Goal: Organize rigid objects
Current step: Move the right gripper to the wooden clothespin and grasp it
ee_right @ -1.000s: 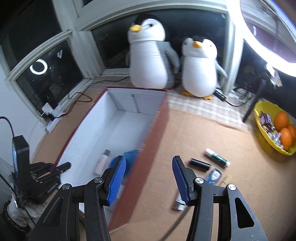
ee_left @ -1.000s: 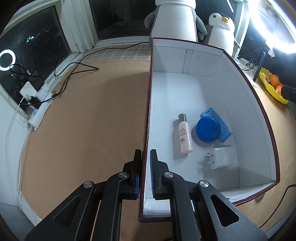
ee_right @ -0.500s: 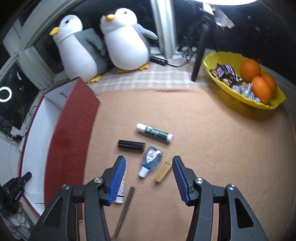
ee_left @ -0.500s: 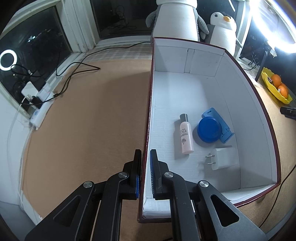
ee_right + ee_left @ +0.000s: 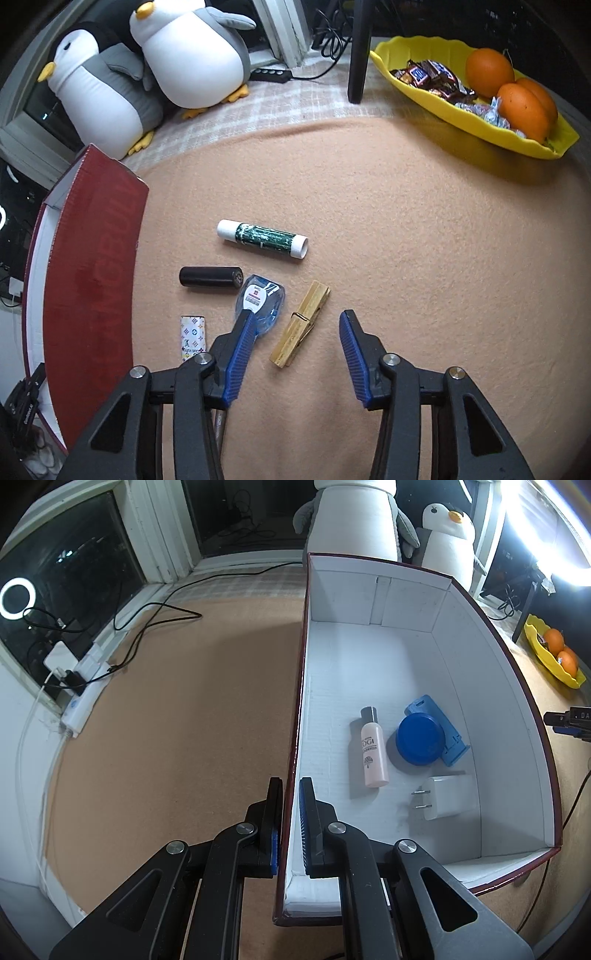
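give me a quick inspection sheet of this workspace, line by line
surface: tan mat, checked cloth behind.
job's things: box holds bottle, blue jar, blue holder, charger; on the mat lie glue stick, black cylinder, correction tape, clothespin, patterned tube.
clutter: yellow tray of oranges and sweets.
grippers: left gripper shut on box wall; right gripper open over clothespin.
cables: black cable, power strip.
surroundings: two plush penguins, windows.

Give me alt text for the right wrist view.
The open right claw hovers over a tan mat, a wooden clothespin between its fingers. Ahead lie a correction-tape dispenser, black cylinder and glue stick; a red box stands at left, a yellow fruit tray far right.
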